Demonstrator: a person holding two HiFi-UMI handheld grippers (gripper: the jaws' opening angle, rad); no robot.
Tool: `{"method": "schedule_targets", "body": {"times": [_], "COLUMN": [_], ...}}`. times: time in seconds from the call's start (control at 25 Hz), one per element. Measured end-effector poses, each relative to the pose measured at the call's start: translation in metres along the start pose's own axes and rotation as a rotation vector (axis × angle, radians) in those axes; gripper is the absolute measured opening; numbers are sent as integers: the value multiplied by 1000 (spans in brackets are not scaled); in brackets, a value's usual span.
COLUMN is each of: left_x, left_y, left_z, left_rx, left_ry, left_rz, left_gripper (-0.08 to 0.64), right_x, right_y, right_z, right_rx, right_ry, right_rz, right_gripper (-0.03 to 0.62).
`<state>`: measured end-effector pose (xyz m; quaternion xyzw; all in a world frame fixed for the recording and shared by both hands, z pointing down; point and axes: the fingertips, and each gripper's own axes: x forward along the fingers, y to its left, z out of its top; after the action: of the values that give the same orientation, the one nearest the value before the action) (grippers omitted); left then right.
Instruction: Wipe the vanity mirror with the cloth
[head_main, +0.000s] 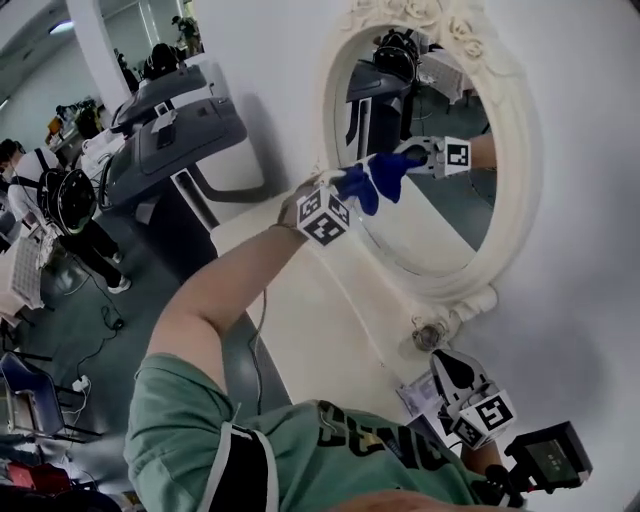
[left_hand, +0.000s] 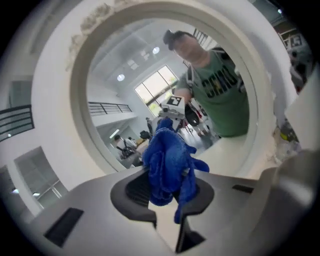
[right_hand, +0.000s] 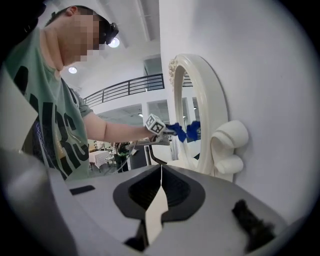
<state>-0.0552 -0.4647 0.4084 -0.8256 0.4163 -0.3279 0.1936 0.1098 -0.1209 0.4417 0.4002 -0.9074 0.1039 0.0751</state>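
Observation:
An oval vanity mirror in an ornate white frame (head_main: 505, 235) hangs on the white wall. My left gripper (head_main: 343, 192) is raised to the glass (head_main: 420, 220), shut on a bunched blue cloth (head_main: 372, 178) whose tip touches the glass. In the left gripper view the cloth (left_hand: 167, 157) fills the space between the jaws, with the frame (left_hand: 60, 130) ringing it. My right gripper (head_main: 447, 364) hangs low at the right, below the mirror, shut and empty. The right gripper view shows the shut jaws (right_hand: 161, 167), the frame (right_hand: 206, 110) side-on and the cloth (right_hand: 178, 131) at the glass.
A cream vanity top (head_main: 300, 300) runs below the mirror. A small round knob (head_main: 428, 336) sits at the frame's foot, and a printed packet (head_main: 415, 395) lies close to my right gripper. Treadmills (head_main: 170, 130) and people stand on the floor to the left.

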Motion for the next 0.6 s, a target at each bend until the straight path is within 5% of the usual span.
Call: {"method": "schedule_targets", "body": {"times": [0.16, 0.32, 0.6], "left_x": [-38, -58, -54], "left_y": [109, 180, 207], "left_z": [96, 157, 200], "left_rx": [8, 89, 196], "left_ry": [-162, -214, -190], "left_rz": [220, 387, 455], "left_gripper": [91, 91, 91], "right_x": [-4, -7, -15], "right_y": [-6, -11, -20], "right_z": [-1, 0, -3], "right_rx": [-6, -7, -8], "right_ry": [-27, -53, -78], "right_rz": [-6, -20, -34], "right_gripper": [12, 12, 12]}}
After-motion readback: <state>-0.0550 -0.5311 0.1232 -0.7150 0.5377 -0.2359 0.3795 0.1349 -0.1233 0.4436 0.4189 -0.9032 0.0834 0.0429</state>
